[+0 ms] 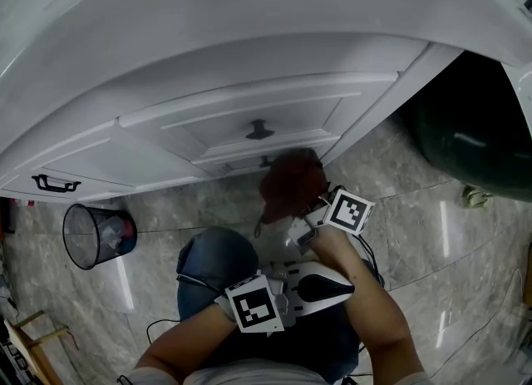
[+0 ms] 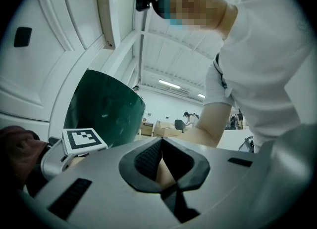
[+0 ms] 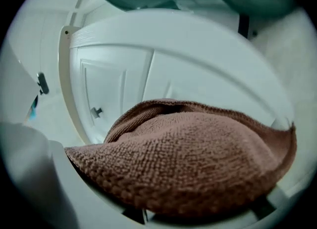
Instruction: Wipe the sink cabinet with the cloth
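You wear a white short-sleeved top point(image 2: 267, 50) and blue jeans point(image 1: 212, 265). Your left gripper point(image 2: 161, 149) is a pale grey shell with black ribbed pads point(image 2: 146, 160), and your right gripper point(image 1: 306, 227) is pale too. Each carries a white cube with black square markers point(image 1: 253, 306). Thin black cables point(image 1: 370, 254) run alongside them.

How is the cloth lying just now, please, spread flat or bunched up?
Bunched up: the brown cloth mounds in folds over the right gripper.
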A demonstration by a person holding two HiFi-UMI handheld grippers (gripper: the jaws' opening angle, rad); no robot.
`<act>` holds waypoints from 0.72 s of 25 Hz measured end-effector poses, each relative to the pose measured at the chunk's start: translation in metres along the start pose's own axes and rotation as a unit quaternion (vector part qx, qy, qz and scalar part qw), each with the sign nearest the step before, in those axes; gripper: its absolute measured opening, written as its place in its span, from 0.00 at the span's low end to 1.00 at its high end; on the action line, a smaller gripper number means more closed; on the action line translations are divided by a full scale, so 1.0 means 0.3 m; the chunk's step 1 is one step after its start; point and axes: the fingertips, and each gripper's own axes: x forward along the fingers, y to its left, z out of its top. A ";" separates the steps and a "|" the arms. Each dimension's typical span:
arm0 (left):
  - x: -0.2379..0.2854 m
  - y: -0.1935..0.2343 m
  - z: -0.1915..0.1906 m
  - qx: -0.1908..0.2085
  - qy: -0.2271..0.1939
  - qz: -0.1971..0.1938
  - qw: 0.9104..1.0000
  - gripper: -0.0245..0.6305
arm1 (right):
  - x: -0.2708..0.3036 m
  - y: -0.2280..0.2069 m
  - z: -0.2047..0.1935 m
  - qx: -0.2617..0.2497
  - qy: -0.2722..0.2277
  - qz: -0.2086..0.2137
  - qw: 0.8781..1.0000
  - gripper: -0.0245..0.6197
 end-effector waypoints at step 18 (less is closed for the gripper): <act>0.015 -0.023 -0.017 0.013 0.025 0.013 1.000 0.05 | 0.067 -0.173 -0.250 -0.044 0.164 -0.094 0.981 0.12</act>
